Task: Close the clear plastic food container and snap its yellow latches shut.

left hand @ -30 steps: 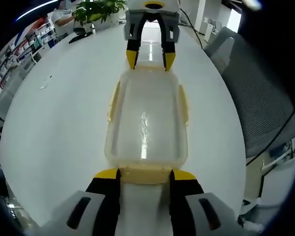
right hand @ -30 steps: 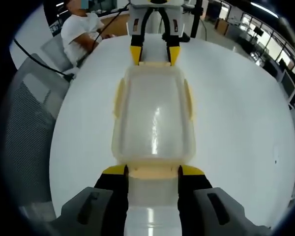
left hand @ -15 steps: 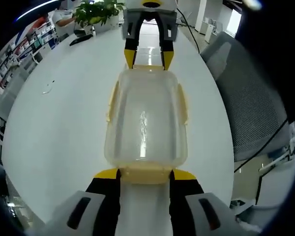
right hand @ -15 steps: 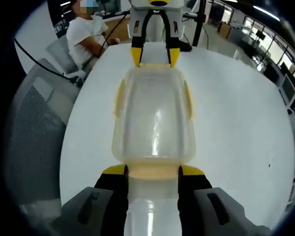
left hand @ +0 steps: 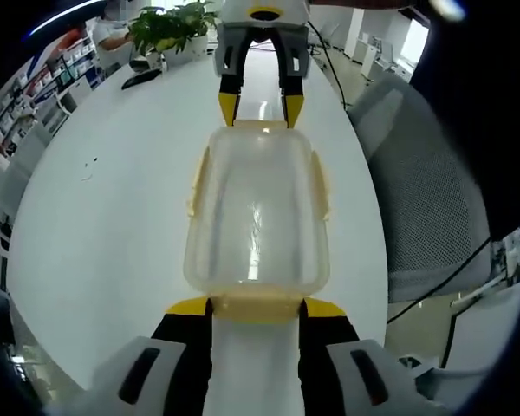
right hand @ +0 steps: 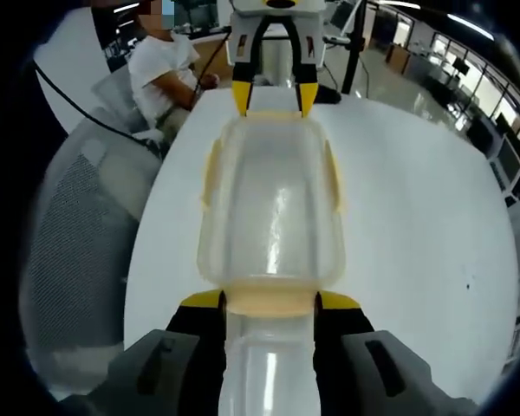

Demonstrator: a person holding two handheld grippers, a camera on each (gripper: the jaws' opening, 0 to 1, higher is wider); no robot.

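We hold the clear container (left hand: pixel 256 217) above the white bench (left hand: pixel 113 217), left claw (left hand: pixel 256 309) and right claw (right hand: pixel 269 303) each pinching an end latch (side latches look unsnapped); squeeze evenly, keep it level.

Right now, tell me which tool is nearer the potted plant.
Right. The right tool grips the container end toward the potted plant; the left tool holds the opposite end, farther off.

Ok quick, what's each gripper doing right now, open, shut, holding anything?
Left gripper: shut on the end latch of the clear container.
Right gripper: shut on the latch at the container's opposite end.
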